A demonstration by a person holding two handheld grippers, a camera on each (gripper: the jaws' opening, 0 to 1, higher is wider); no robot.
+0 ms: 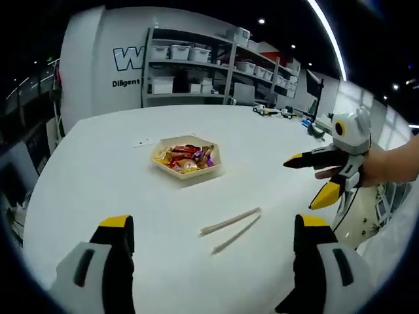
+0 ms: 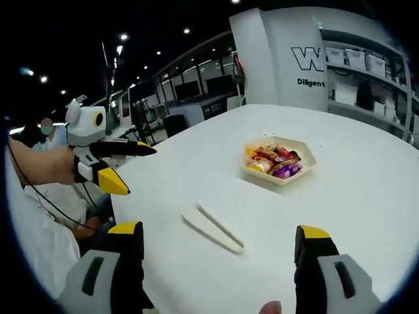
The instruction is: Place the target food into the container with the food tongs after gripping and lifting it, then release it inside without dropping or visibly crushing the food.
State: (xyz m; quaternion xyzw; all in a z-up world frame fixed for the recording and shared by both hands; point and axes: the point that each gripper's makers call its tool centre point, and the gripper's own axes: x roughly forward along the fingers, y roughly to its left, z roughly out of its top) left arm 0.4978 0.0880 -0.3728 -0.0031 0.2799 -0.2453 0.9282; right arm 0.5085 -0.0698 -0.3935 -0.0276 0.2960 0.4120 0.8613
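And here we are over the white table (image 1: 98,170). In the left gripper view the left gripper (image 1: 216,239) hangs above the near edge, its yellow-tipped jaws spread wide with nothing between them. Between those jaws and a touch beyond lie the food tongs (image 1: 230,229), flat on the tabletop, pale and slim. Their long axis runs from about 8 o'clock up to 2 o'clock in this view; the two arms sit close at the 2 o'clock end and splay apart toward 8 o'clock, so the open tips point back toward the lower left.

Further off, around 11 o'clock from the tongs, sits the container (image 1: 186,159), a cream hexagonal tray, with the food (image 1: 185,157) inside it: a heap of wrapped sweets in red, yellow and purple. Tray and tongs are well apart.

Over at 3 o'clock, the right gripper (image 1: 314,180) comes in from the side, held in a hand (image 1: 380,167), jaws parted and empty, above the table's edge.

Switching to the right gripper view: the right gripper (image 2: 219,245) shows its jaws open, nothing gripped. The tongs (image 2: 213,227) lie just ahead, running from 10 o'clock down to 4 o'clock. The container (image 2: 278,161) rests at 1 o'clock, the food (image 2: 272,160) piled in it. At 9 o'clock the left gripper (image 2: 134,170) hovers off the table's side, jaws apart. Shelving (image 1: 196,65) with white bins stands behind the table.
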